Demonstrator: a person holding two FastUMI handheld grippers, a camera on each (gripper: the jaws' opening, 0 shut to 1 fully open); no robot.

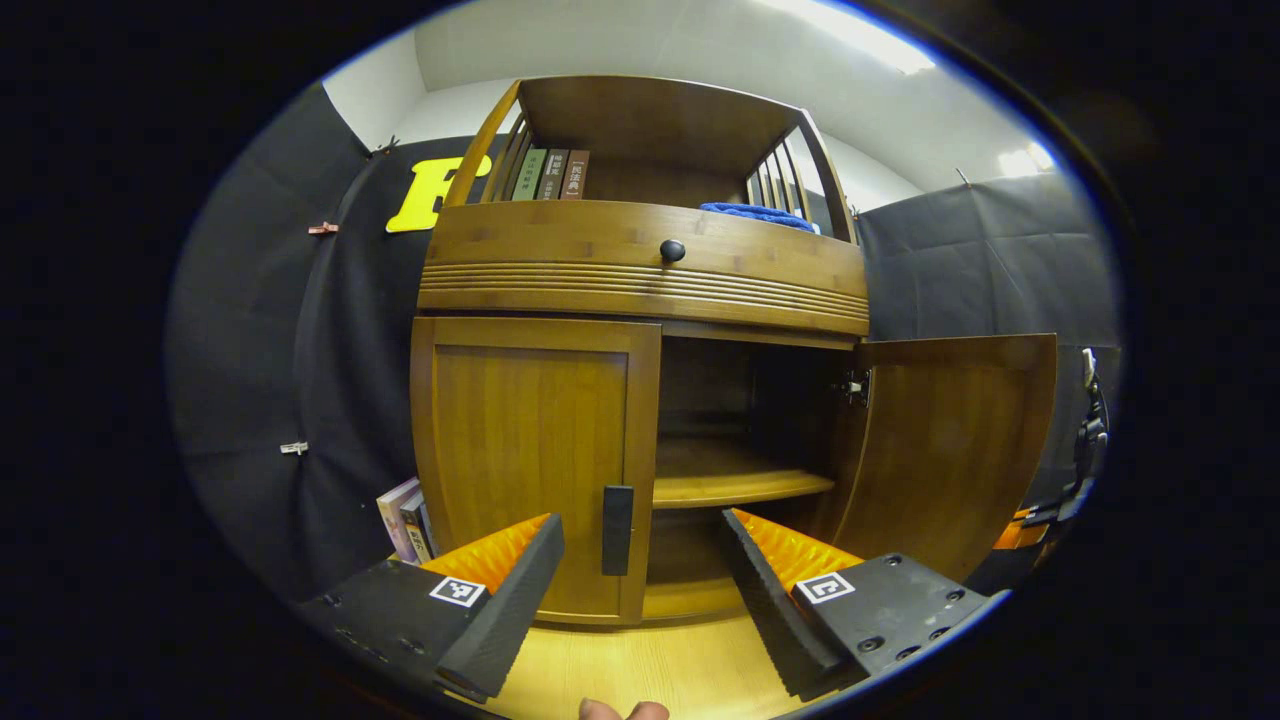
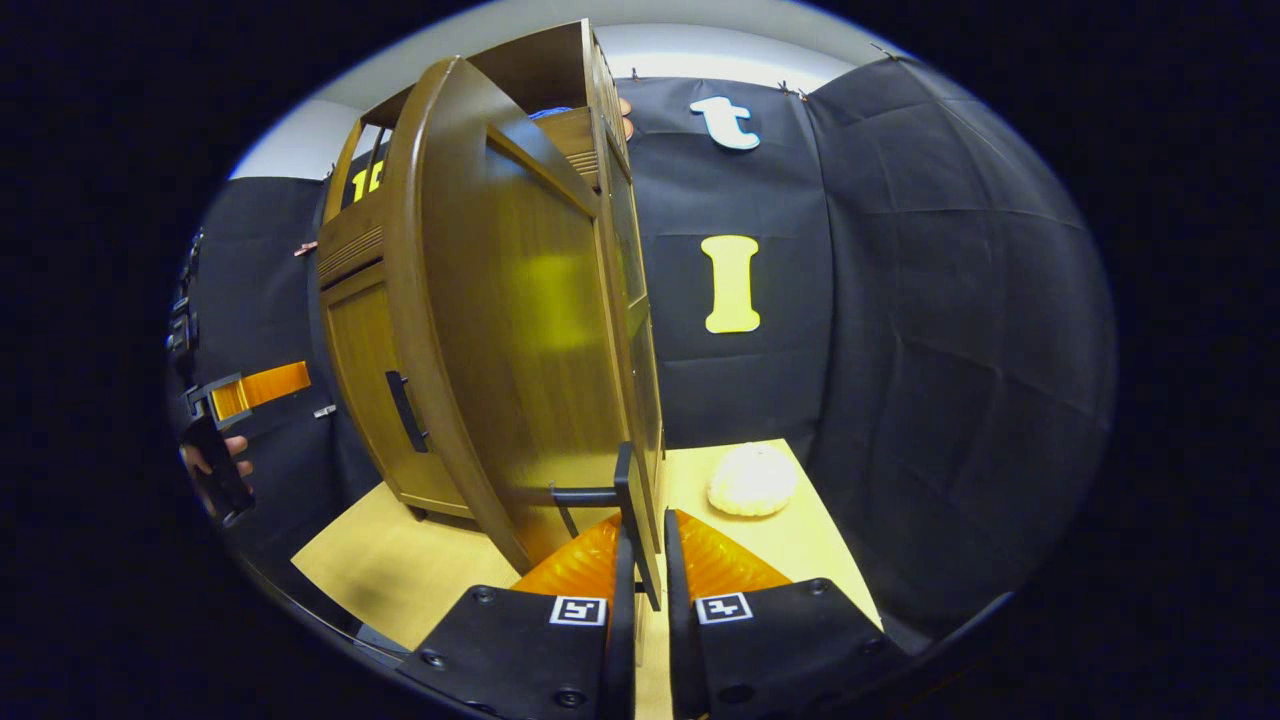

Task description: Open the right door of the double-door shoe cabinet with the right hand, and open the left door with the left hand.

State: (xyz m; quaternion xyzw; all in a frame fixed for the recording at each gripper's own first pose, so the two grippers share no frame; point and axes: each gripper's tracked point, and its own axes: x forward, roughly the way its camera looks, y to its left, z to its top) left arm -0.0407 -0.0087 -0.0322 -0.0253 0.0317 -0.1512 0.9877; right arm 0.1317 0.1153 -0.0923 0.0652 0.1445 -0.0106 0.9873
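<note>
A: Left claw (image 1: 640, 580) hangs level, fingers spread wide, gripping nothing!
B: And the right claw (image 2: 640, 560): fingers (image 2: 620, 610) nearly together, pinching a thin handle between them.

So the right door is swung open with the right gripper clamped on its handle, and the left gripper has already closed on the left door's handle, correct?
Not quite. The left gripper is open, its fingers spread either side of the left door's handle without touching it, as the left gripper view shows. The rest holds: the right door is swung open and the right gripper is clamped on its handle.
</note>
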